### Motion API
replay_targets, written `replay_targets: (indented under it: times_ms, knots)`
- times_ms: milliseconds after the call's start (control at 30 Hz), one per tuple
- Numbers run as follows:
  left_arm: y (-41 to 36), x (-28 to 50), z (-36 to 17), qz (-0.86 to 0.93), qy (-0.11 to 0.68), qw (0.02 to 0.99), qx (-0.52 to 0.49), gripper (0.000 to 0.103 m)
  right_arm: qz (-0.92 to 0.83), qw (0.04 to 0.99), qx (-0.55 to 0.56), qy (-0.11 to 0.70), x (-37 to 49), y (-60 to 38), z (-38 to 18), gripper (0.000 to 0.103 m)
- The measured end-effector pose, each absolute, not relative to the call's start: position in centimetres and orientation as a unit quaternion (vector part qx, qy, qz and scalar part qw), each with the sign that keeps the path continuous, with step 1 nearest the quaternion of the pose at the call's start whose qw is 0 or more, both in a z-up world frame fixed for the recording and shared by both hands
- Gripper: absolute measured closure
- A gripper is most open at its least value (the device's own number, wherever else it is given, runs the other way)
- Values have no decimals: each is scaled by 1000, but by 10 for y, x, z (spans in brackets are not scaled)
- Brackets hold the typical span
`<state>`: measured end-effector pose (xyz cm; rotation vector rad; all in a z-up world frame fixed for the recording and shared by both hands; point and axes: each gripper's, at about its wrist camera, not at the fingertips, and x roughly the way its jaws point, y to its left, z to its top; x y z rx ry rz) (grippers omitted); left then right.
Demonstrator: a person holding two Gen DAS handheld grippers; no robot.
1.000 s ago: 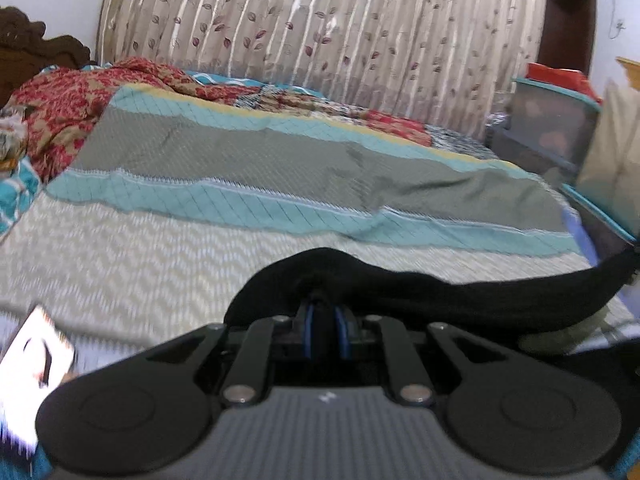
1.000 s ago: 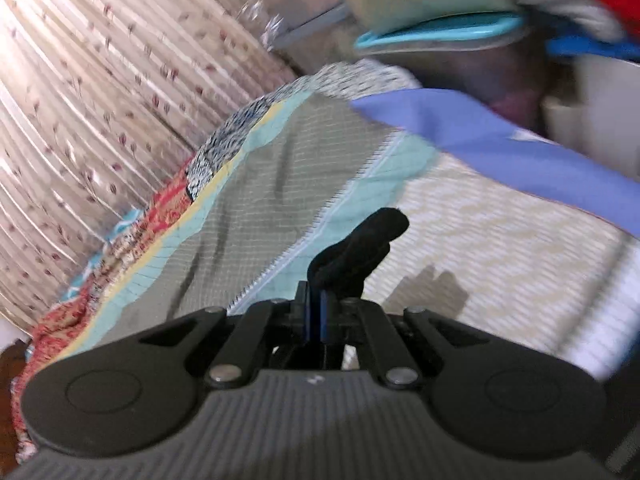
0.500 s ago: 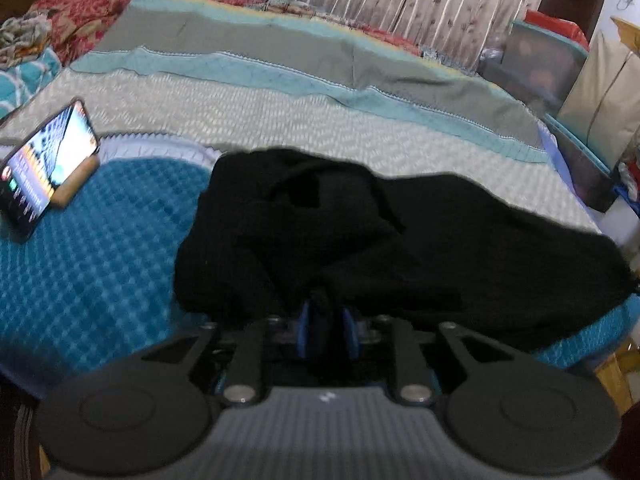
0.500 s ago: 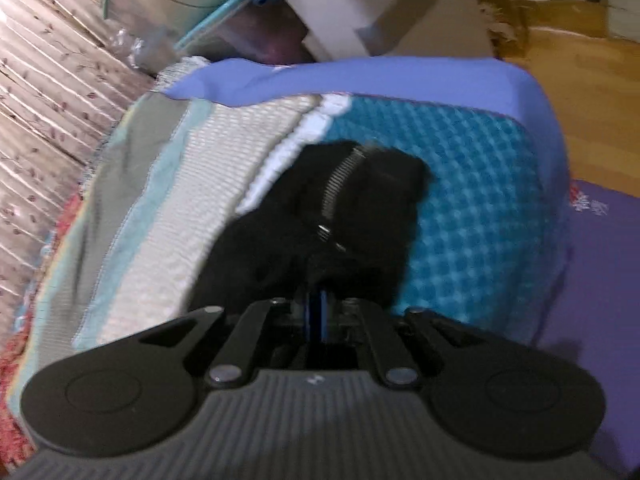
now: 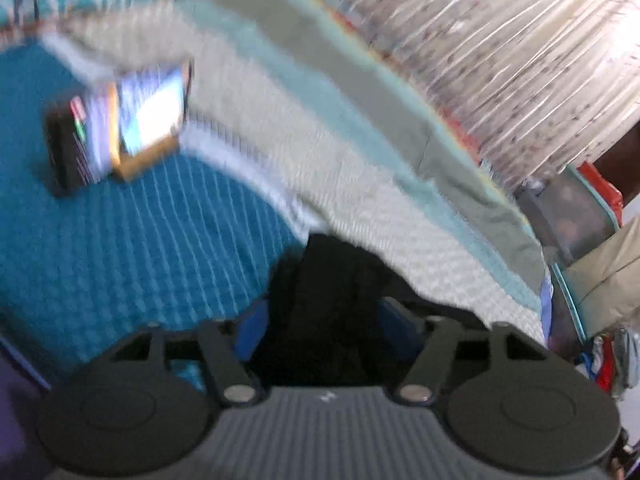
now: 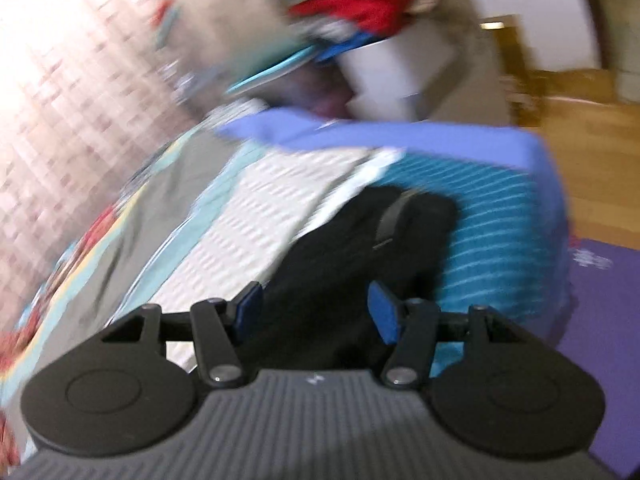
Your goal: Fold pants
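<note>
The black pants point(image 5: 332, 280) lie on the blue quilted bedspread point(image 5: 140, 248) near the bed's front edge. My left gripper point(image 5: 324, 328) hovers low over one end of them, its jaws opening; black cloth lies between the blue pads point(image 5: 252, 330) but they do not press on it. In the right wrist view the other end of the pants point(image 6: 360, 248), with a zipper showing, lies by the bed's corner. My right gripper point(image 6: 316, 312) is over it, jaws opening too, the blue pads point(image 6: 384, 314) standing apart from the cloth. Both views are blurred.
A lit phone on a wooden stand point(image 5: 132, 120) sits on the bedspread to the left. Striped grey and teal covers point(image 5: 360, 120) run behind, then a curtain point(image 5: 500, 40). Storage boxes with clothes point(image 6: 352, 28), wooden floor point(image 6: 592, 152) and a purple mat point(image 6: 608, 320) lie beyond the bed's corner.
Both grippers carried the pants down onto the blue bedspread and their jaws have come apart, letting go of the cloth. The left view has rolled, so the phone now sits higher up.
</note>
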<state>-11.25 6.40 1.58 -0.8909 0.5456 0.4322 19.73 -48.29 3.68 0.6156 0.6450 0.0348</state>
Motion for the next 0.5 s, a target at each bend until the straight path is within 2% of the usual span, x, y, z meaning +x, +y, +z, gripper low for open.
replay_targets:
  times_ms: [33,67,100,133,167,267,367,500]
  knots:
    - [67,-103,5,200,271,836,-433,34,47,903,283,320,196,-467,40,42]
    - [67,-95,-4,194,279,832,-438,48,75,903,268,329,195,-451,42,42]
    - [65,-88,-9,190,283,835,-431,57,104,900,255,337,193,-433,43,42]
    - [63,-84,-10,182,282,845,-417,84,141,893,245,349,192,-411,43,42]
    - [57,-83,-10,170,274,853,-410,93,185,882,236,364,190,-386,44,42]
    - [46,-83,19,180,231,896,-333,94,339,839,162,394,172,-290,58,45]
    - [27,-94,53,209,180,934,-229,95,491,785,73,370,133,-191,81,52]
    - [23,-100,53,227,185,935,-200,94,616,697,34,367,91,-97,86,54]
